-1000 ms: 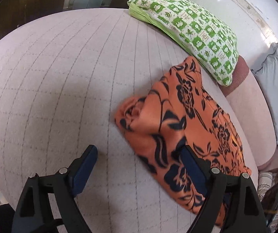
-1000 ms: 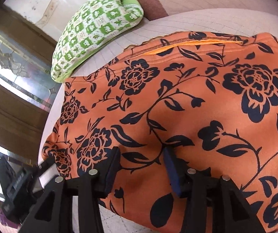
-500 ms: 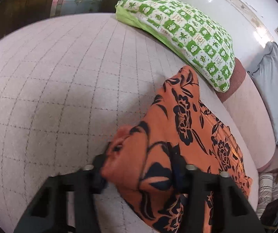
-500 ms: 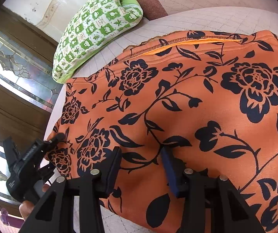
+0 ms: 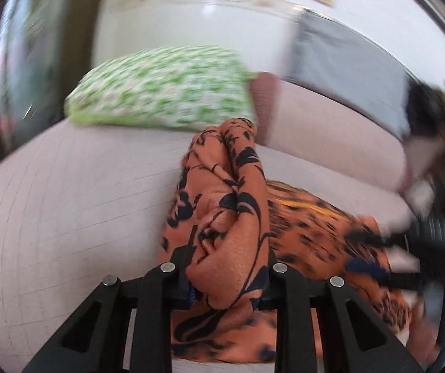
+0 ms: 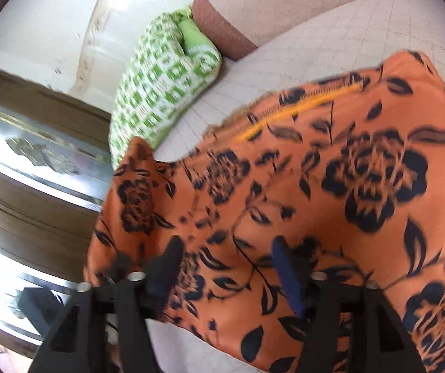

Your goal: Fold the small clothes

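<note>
An orange garment with black flowers [image 5: 222, 211] lies on a pale pink checked bed [image 5: 67, 202]. My left gripper [image 5: 227, 275] is shut on a bunched corner of the garment and holds it raised, so the cloth stands up in a fold. In the right wrist view the garment [image 6: 331, 186] spreads across the bed, its left corner lifted. My right gripper [image 6: 225, 267] hovers over the near edge of the garment with its jaws apart and nothing between them. The left gripper shows as a dark shape at the lower left [image 6: 35, 304].
A green and white patterned pillow [image 5: 166, 90] lies at the back of the bed, also in the right wrist view [image 6: 160, 87]. A pink bolster [image 5: 331, 124] and grey cloth [image 5: 346, 62] sit behind. A wooden glazed door [image 6: 35, 171] stands to the left.
My left gripper closed on the garment's corner and lifted it up and over toward the right. The view swung round and blurred. My right gripper stayed over the garment's near edge.
</note>
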A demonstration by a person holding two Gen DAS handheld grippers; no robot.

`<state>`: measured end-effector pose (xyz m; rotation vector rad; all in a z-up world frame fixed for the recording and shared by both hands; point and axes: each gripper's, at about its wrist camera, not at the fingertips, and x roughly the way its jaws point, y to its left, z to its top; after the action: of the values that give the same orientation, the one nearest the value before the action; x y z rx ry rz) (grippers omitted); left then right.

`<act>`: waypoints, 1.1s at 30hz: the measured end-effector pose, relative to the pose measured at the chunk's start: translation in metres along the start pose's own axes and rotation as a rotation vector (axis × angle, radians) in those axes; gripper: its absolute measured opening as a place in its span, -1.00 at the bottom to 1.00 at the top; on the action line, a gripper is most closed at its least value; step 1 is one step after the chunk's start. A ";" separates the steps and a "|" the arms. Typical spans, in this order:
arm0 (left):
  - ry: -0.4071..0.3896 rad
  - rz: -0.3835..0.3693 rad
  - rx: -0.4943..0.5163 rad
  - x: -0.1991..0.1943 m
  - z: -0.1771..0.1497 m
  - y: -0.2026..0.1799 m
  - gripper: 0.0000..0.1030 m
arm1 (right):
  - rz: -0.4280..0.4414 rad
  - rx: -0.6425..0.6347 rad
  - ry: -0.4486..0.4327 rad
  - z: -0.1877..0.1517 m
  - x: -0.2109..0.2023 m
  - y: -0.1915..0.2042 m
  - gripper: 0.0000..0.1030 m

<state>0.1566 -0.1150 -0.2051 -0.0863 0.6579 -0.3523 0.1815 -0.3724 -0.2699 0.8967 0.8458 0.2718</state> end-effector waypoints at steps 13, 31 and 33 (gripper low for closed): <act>0.076 -0.039 0.264 0.018 -0.049 -0.078 -0.51 | 0.131 0.211 0.096 0.071 0.047 -0.045 0.61; 0.159 -0.348 0.211 0.038 -0.032 -0.190 -0.50 | -0.068 -0.123 -0.135 0.125 -0.051 -0.056 -0.75; 0.202 -0.380 0.211 0.054 -0.040 -0.201 -0.49 | -0.099 -0.094 -0.154 0.133 -0.057 -0.078 -0.75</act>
<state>0.1133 -0.3208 -0.2302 0.0271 0.8005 -0.8020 0.2329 -0.5276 -0.2553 0.7760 0.7259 0.1529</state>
